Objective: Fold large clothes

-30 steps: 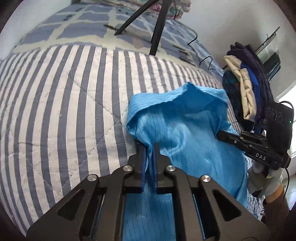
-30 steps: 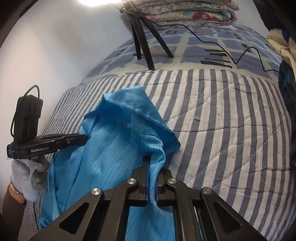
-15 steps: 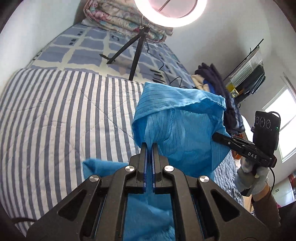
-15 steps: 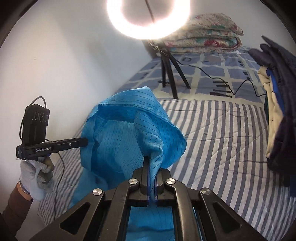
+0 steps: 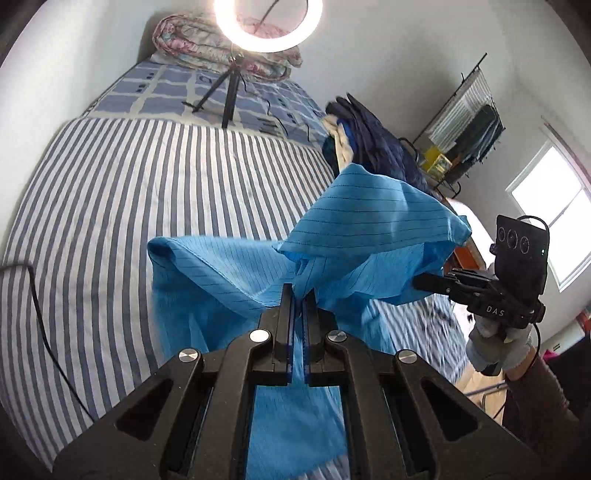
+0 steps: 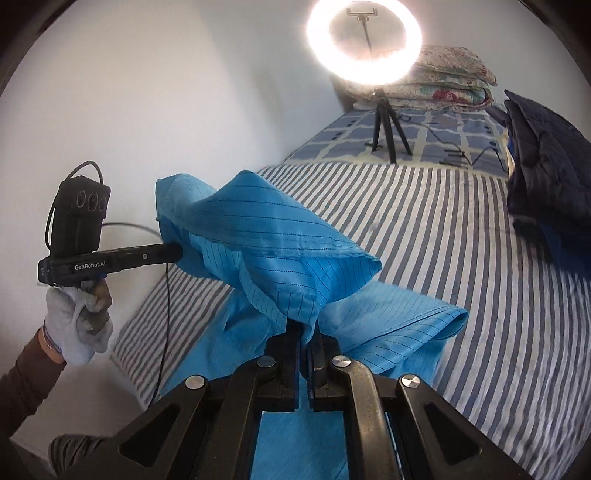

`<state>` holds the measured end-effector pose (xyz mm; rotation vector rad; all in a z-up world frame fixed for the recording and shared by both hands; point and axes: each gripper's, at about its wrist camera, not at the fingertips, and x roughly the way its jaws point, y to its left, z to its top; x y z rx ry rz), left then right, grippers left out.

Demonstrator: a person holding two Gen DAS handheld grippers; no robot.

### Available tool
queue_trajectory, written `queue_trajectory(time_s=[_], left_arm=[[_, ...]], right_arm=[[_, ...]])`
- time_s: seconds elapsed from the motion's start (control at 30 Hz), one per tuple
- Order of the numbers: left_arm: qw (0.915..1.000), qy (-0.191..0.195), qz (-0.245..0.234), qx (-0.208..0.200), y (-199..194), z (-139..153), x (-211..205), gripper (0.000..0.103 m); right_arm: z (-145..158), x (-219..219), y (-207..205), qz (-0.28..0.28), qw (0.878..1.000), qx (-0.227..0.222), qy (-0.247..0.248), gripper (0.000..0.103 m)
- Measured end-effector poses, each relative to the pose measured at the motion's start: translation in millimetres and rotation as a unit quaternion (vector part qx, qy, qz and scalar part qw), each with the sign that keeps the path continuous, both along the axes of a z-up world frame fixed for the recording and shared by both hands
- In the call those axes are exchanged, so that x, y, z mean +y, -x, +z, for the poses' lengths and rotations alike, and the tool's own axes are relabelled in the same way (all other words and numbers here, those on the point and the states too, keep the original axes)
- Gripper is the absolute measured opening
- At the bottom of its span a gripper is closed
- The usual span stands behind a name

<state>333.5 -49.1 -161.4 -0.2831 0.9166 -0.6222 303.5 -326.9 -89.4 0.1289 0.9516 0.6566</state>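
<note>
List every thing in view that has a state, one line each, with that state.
Left hand-held gripper: shut on the blue garment.
Right hand-held gripper: shut on the blue garment.
Blue garment: held up between both grippers, lower part hanging toward the striped bedspread.
Ring light: switched on.
Dark clothes pile: heaped at the bed's edge.
Floral quilts: folded and stacked.

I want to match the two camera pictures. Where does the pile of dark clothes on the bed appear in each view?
Left wrist view: the pile of dark clothes is upper right of centre, behind the raised blue garment.
Right wrist view: the pile is at the far right edge, on the striped bed cover.
Shared landmark: the ring light at the top, on its tripod.
</note>
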Motion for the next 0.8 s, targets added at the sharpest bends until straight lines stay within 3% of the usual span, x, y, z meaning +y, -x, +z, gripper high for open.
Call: queue_trajectory(time_s=[0.17,0.37,0.67,0.8], left_arm=[[0.9995,-0.017,-0.019,0.019,53.8,-29.4,-7.7,0.001],[0.9962,-0.066,-0.017,0.053,96.2,-72.5,-16.2,0.001],[0.9966,-0.066,-0.006,0.049,130.7,-91.0,-13.2,0.001],[0.9961,-0.074,-0.02,0.043,149.8,-96.0,-0.5,0.004]], right_arm=[[-33.1,-2.8,76.3,0.013,1.0,0.02,0.01,0.0],[-77.1,-0.5,124.2,0.018,0.998,0.044,0.037,0.0],[-76.0,6.8,143.0,0.035,0.997,0.024,0.058,0.001],[-77.2,10.2,160.5,0.048,0.994,0.018,0.097,0.012]])
